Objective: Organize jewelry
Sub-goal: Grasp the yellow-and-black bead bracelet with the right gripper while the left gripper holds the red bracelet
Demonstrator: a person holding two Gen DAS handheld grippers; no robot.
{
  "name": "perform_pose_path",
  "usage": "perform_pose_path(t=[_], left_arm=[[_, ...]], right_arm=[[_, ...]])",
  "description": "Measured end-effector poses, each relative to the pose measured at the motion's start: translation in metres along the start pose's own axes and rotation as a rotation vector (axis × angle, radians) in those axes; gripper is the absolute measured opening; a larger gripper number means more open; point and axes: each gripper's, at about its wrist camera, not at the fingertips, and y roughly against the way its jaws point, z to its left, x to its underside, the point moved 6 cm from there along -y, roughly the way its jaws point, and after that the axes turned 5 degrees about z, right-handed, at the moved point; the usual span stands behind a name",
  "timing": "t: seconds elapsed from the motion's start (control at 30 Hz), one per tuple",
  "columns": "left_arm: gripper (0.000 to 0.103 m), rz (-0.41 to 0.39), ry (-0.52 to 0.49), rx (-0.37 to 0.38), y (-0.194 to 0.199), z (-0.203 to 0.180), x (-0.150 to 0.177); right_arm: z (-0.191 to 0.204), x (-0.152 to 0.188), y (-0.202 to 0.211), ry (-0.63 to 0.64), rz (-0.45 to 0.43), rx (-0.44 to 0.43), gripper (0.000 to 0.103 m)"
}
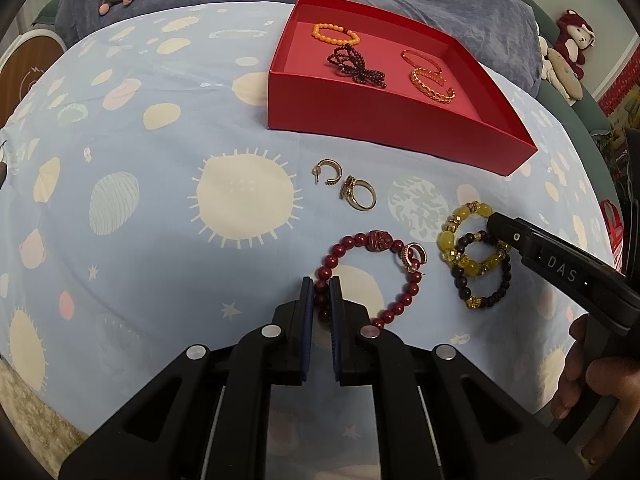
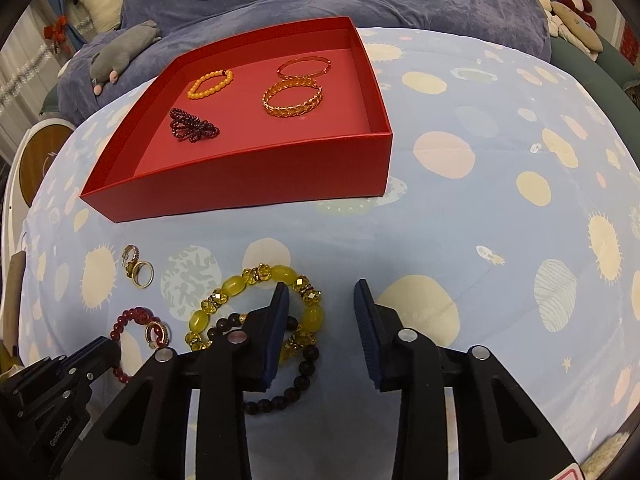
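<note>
Left wrist view: left gripper [image 1: 321,286] clamps the red bracelet [image 1: 362,280] on the bedsheet [image 1: 160,208]; right gripper [image 2: 322,294], jaws apart, straddles the yellow bracelet [image 2: 256,308] near the red box [image 2: 256,184].

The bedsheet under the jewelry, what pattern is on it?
The bedsheet is light blue, printed with cream suns, planets and small stars; the right wrist view shows it best.
</note>
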Motion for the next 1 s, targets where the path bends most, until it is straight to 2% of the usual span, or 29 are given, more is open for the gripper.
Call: perform_pose_path(t=[0.07, 0.13, 0.3, 0.7, 1.0], left_arm=[[0.008, 0.0, 0.0, 0.0, 0.0, 0.0, 0.0], [0.008, 0.003, 0.001, 0.0, 0.0, 0.0, 0.0], [0.008, 0.013, 0.009, 0.013, 0.003, 0.0, 0.001], [0.008, -0.038, -0.01, 0.034, 0.032, -0.01, 0.002], [0.008, -0.092, -0.035, 0.067, 0.061, -0.022, -0.001]], right_arm=[[-0.001, 0.002, 0.001, -0.001, 0.003, -0.004, 0.014], [-0.001, 0.005, 0.002, -0.003, 0.012, -0.013, 0.009], [-0.002, 0.011, 0.018, -0.018, -0.009, -0.038, 0.009], [0.003, 0.027, 0.073, -0.021, -0.072, -0.086, 0.009], [-0.003, 0.042, 0.092, -0.035, -0.085, -0.105, 0.009]])
